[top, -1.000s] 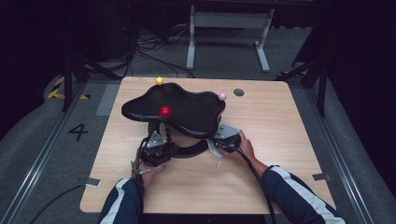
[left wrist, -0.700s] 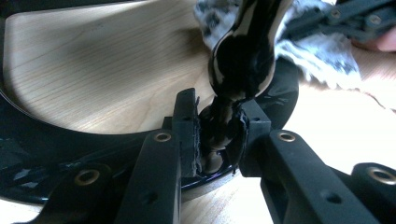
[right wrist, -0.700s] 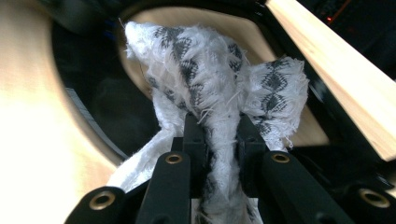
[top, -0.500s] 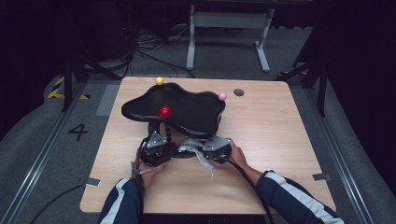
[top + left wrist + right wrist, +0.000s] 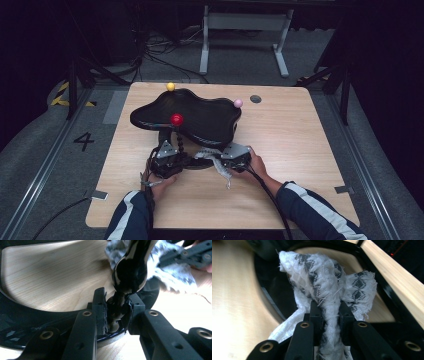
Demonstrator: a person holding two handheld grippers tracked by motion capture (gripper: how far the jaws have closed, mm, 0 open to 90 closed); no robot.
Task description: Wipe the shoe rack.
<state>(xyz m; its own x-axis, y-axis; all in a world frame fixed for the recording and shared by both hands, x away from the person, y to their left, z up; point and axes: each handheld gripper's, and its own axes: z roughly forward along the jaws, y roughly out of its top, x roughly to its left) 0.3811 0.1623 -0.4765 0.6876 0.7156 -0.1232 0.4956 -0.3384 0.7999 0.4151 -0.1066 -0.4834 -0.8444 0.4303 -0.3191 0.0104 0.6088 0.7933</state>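
A light wooden table with rounded corners is standing on a grey carpeted floor. A black ring-shaped base of a glossy stand is sitting on the worktop a little left of centre, towards the near edge, bare wood showing inside the ring. A white and grey patterned cloth is lying partly over that base and trailing onto the wood beside it. A small dark round spot is showing near the far edge, right of centre.
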